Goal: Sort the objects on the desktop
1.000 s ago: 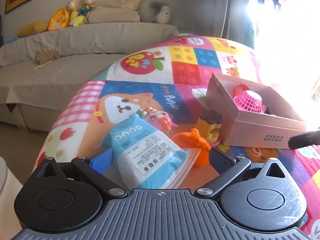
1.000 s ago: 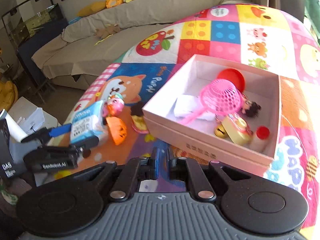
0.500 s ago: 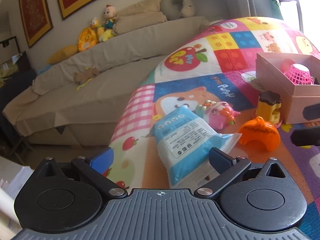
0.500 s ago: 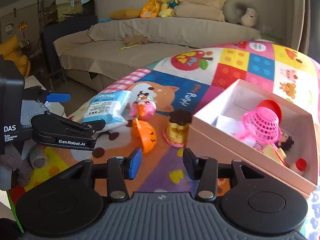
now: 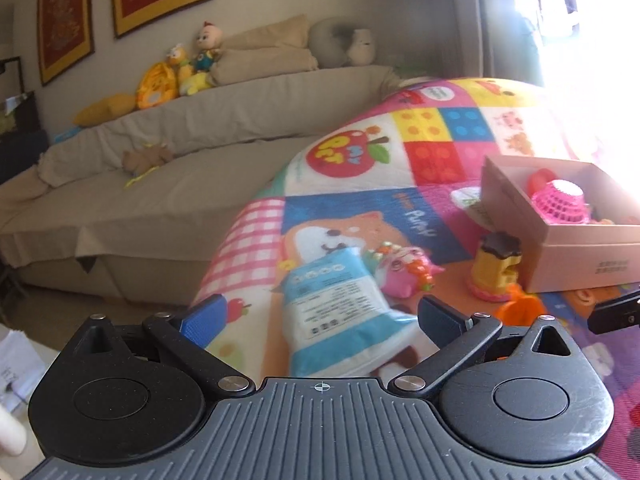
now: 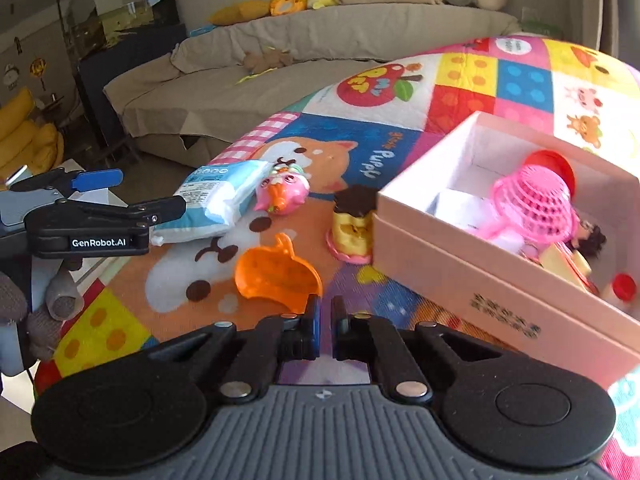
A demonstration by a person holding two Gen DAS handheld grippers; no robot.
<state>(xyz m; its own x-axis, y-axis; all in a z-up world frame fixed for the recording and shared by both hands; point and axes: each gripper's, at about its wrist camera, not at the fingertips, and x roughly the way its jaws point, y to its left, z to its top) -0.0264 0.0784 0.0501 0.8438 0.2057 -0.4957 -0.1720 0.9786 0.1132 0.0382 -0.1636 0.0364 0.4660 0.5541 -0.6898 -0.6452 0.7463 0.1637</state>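
A blue-and-white tissue pack [image 5: 340,312] lies on the colourful mat between the fingers of my open left gripper [image 5: 320,316]; it also shows in the right wrist view [image 6: 216,200]. Beside it lie a pink toy [image 6: 282,194], an orange pumpkin-shaped piece [image 6: 276,276] and a yellow pudding toy [image 6: 354,224]. My right gripper [image 6: 325,320] is shut and empty, just in front of the orange piece. The pink box [image 6: 504,276] at right holds a pink mesh scoop [image 6: 532,204] and small toys.
A beige covered sofa [image 5: 200,160] with plush toys stands behind the mat. The mat's left edge [image 5: 224,248] drops off toward the floor. The left gripper's body [image 6: 96,228] shows at the left of the right wrist view.
My right gripper has shut and moved closer to the orange piece. My left gripper stays open around the tissue pack and its view has swung right.
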